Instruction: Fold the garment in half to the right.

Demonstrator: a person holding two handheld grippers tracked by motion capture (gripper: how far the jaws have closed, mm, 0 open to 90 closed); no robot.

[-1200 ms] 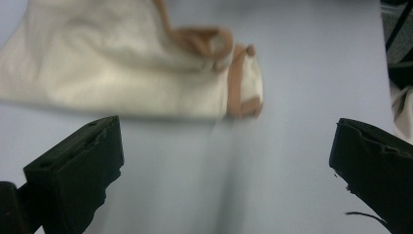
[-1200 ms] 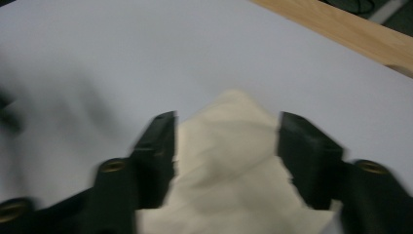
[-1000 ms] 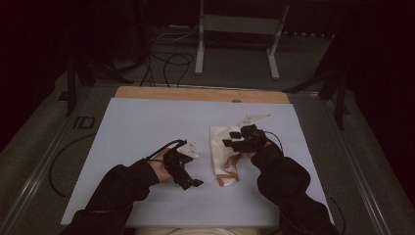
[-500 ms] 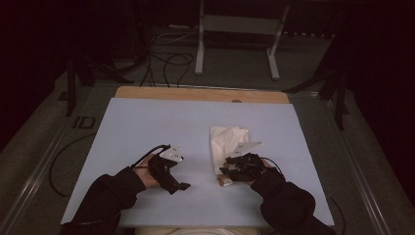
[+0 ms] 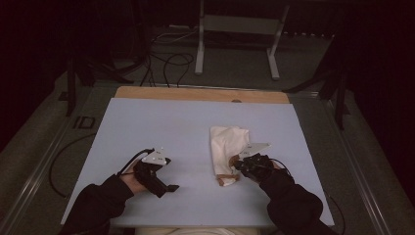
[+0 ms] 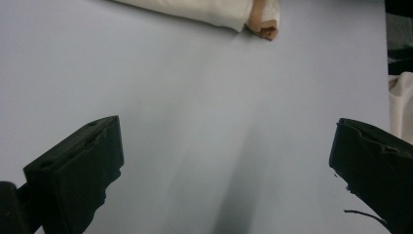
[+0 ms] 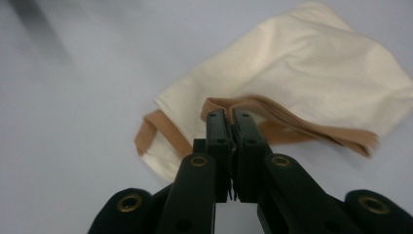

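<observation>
a: up in the high view, the right gripper [image 5: 243, 165] sits over the near end of the cream cloth bag [image 5: 228, 147], so that end is partly covered, and the jaw tips are too small and dark to read there.

b: and in the left gripper view the bag [image 6: 214, 12] is cut off by the top edge, just a strip and one tan corner showing. another pale bit of fabric [image 6: 400, 102] runs off the right edge, can't tell what it is.

a: right gripper view, the far side of the bag [image 7: 311, 68] is soft, out of focus.

b: left gripper [image 5: 164, 184] in the high view, jaw gap too dark to judge.
</observation>
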